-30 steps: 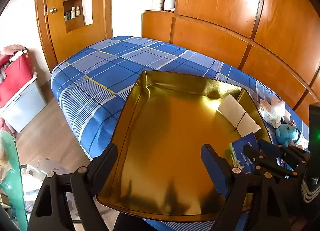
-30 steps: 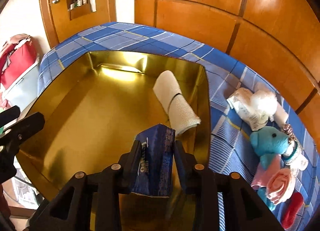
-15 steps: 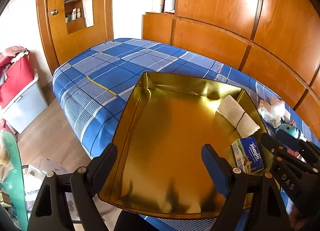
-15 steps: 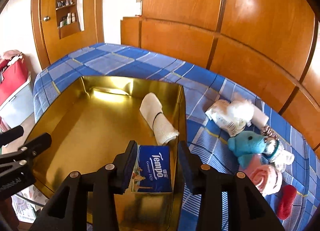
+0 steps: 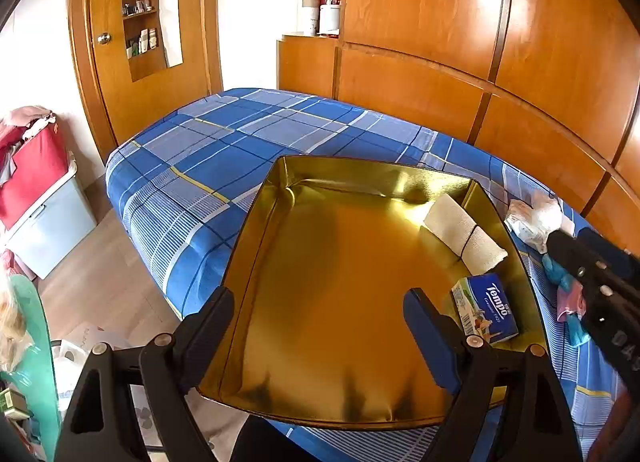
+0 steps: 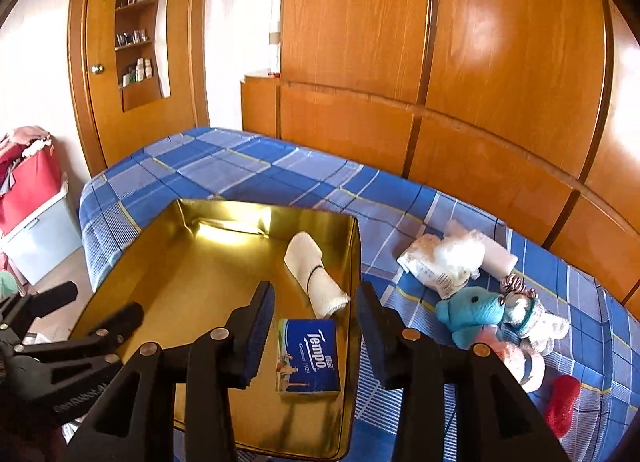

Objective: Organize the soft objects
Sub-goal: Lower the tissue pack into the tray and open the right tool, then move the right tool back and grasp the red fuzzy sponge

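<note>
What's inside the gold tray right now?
The gold tray holds a rolled white cloth and a Tempo tissue pack, both along its right wall. The right gripper hides nothing else there.

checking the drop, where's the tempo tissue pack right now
The tissue pack lies in the gold tray by its right wall, just nearer than the rolled white cloth, below the open right gripper.

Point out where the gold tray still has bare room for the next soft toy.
The gold tray is bare across its left and middle floor, from the left wall to the rolled white cloth and the Tempo tissue pack, which sit along the right wall. Outside it, the bedspread beyond the tray is bare; the stretch around the teal plush is crowded.
</note>
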Demonstrator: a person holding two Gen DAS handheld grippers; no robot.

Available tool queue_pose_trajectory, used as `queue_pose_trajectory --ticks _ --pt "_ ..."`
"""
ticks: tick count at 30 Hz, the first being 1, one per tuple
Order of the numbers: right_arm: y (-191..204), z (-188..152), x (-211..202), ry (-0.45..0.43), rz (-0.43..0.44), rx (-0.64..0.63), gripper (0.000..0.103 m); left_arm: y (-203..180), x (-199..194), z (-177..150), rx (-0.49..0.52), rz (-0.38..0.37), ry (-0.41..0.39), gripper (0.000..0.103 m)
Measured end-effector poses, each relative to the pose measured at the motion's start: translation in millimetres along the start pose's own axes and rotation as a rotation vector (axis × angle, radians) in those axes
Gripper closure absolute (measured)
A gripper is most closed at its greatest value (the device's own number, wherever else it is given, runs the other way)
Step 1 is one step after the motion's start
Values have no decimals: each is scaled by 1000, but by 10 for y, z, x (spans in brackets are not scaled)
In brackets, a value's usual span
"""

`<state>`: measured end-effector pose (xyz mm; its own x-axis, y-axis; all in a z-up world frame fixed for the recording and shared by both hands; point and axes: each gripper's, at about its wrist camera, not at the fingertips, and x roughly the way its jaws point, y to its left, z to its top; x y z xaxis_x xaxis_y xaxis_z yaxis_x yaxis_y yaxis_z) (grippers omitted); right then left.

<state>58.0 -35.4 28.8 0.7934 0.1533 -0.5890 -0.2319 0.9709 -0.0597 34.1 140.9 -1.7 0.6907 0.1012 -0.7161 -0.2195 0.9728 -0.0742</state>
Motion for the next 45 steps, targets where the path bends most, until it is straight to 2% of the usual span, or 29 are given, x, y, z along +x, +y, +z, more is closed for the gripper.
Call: queue_pose_trajectory --ticks 13,24,29,33,38,45 --pt "-38 60 -243 -71 -5 12 60 -130 -88 -6 33 7 -12 16" --pt "-213 20 -274 -73 -17 44 60 -342 -150 4 88 -4 -24 15" --pt "-420 -57 -275 -61 -39 61 60 -570 -176 30 156 -16 -34 15" --pt "-827 -174 -285 -31 -84 89 60 -836 -247 65 232 -42 -64 13" --pt "-1618 -400 -304 44 -181 183 60 -1204 -326 71 335 -86 -99 11" --pt "-2713 -869 -368 171 -323 342 59 -1780 -329 -34 457 -186 -84 11"
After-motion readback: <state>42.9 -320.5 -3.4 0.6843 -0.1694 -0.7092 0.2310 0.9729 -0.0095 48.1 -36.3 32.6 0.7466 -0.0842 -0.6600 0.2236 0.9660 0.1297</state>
